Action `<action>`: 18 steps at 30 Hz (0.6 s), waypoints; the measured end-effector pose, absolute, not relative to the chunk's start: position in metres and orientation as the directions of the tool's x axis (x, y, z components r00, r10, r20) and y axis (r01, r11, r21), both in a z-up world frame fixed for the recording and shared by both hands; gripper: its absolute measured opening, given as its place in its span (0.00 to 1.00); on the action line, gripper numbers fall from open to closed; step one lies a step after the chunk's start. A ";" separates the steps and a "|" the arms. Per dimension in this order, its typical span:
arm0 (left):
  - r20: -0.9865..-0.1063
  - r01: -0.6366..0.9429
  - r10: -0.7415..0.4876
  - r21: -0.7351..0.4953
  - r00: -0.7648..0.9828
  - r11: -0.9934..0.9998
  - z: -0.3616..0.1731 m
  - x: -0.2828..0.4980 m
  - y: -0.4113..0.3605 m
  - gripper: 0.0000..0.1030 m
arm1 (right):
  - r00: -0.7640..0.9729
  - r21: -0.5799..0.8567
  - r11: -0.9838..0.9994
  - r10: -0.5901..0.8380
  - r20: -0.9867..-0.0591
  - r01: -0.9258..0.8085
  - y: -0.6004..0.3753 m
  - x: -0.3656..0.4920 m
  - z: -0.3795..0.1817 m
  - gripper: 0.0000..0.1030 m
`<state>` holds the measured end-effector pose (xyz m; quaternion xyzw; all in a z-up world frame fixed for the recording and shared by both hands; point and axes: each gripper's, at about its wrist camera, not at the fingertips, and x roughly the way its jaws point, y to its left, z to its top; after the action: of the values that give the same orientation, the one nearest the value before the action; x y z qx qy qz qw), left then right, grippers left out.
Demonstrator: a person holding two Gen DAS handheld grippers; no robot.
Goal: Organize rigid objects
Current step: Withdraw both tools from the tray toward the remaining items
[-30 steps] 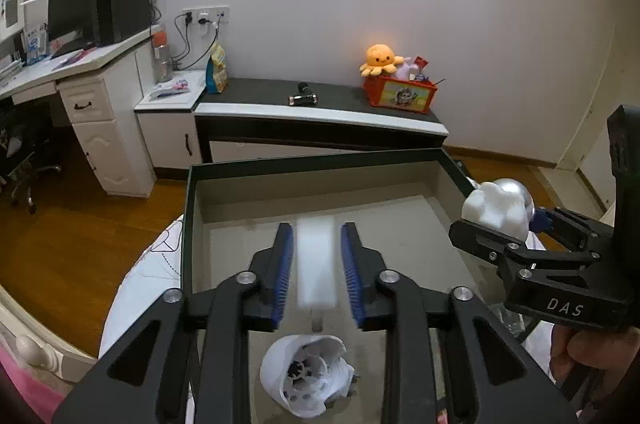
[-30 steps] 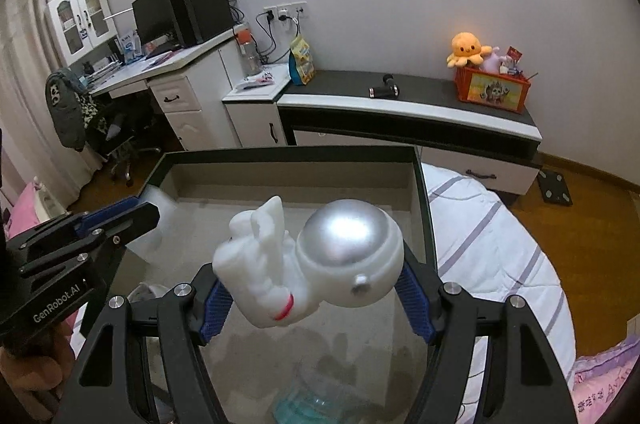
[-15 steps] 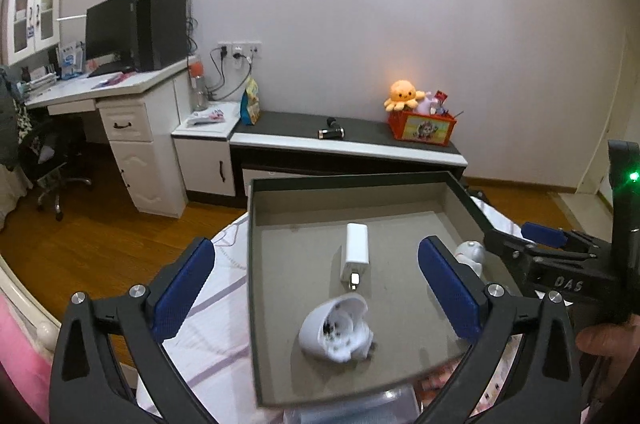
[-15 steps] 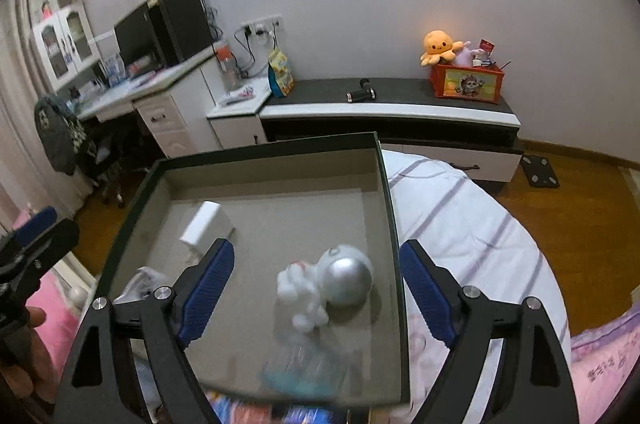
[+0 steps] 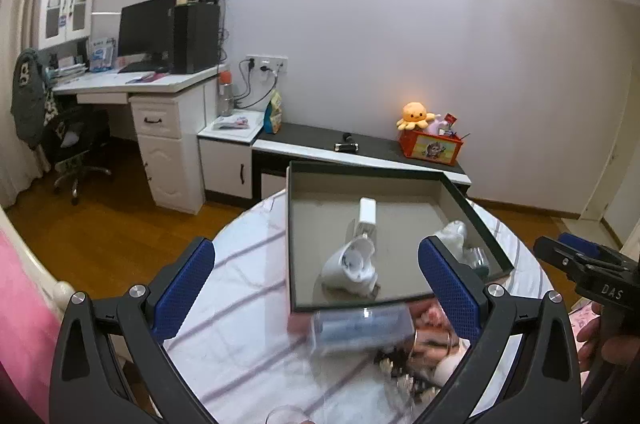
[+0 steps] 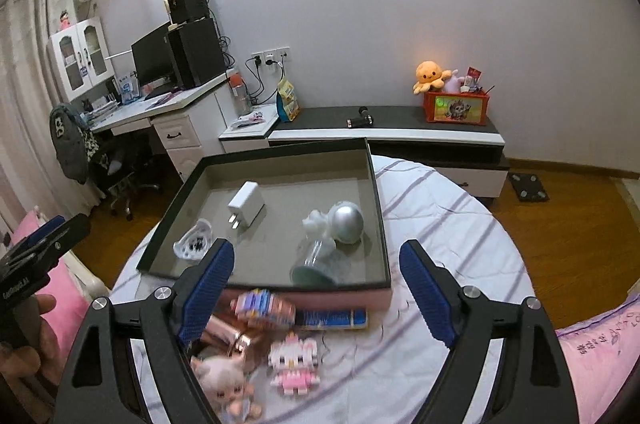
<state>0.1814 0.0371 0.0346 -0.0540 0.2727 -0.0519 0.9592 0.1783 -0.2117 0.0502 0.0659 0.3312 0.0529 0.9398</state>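
Right gripper (image 6: pixel 316 288): jaws spread wide, nothing between the pads, held above the near edge of the tray (image 6: pixel 382 207). Left gripper (image 5: pixel 316 286): likewise spread and empty, at a similar height; its tip shows at the left edge of the right view.

Tray contents: charger (image 6: pixel 246 201) near the middle, prongs toward the camera; white shell (image 6: pixel 192 244) at the near-left; astronaut figure (image 6: pixel 338 222) at the right wall; a clear cup (image 6: pixel 318 264) lying just in front of the figure, partly blurred.

Unsorted items lie on the striped cloth (image 6: pixel 440 216) on the near side of the tray, directly below the right gripper. A block figure (image 6: pixel 294 364) sits between the pads' line of sight, slightly left of centre. A doll (image 6: pixel 224 384) is to its left, behind the left finger. A blurred block piece (image 6: pixel 264 306) and a blue flat item (image 6: pixel 334 318) lie against the tray's pink base, the latter with its long axis parallel to the near wall. The left view shows a clear cylinder (image 5: pixel 360 328) lying crosswise beneath the left gripper, heavily blurred.

Assessment: sorting is partly done. The block figure is nearer the right gripper; the cylinder is nearer the left, and its crosswise axis would call for a wrist turn before closing.
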 end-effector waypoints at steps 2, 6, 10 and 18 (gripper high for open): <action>-0.515 0.059 -0.113 -0.121 0.849 0.991 0.034 0.170 0.039 1.00 | 0.778 0.167 0.984 0.151 -0.610 -0.060 -0.213 0.167 0.050 0.84; -0.513 0.040 -0.091 -0.109 0.854 0.993 0.033 0.149 0.041 1.00 | 0.783 0.172 0.983 0.152 -0.603 -0.058 -0.212 0.150 0.049 0.84; -0.519 0.033 -0.083 -0.104 0.851 0.994 0.030 0.130 0.042 1.00 | 0.782 0.169 0.984 0.146 -0.606 -0.052 -0.211 0.134 0.044 0.84; -0.536 0.037 -0.089 -0.107 0.839 0.994 0.020 0.104 0.041 1.00 | 0.764 0.174 0.984 0.148 -0.628 -0.048 -0.210 0.112 0.031 0.84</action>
<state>0.1040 0.0408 0.0196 -0.0464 0.2815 -0.0328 0.9579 0.1123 -0.2103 0.0309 0.0738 0.3398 0.0522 0.9362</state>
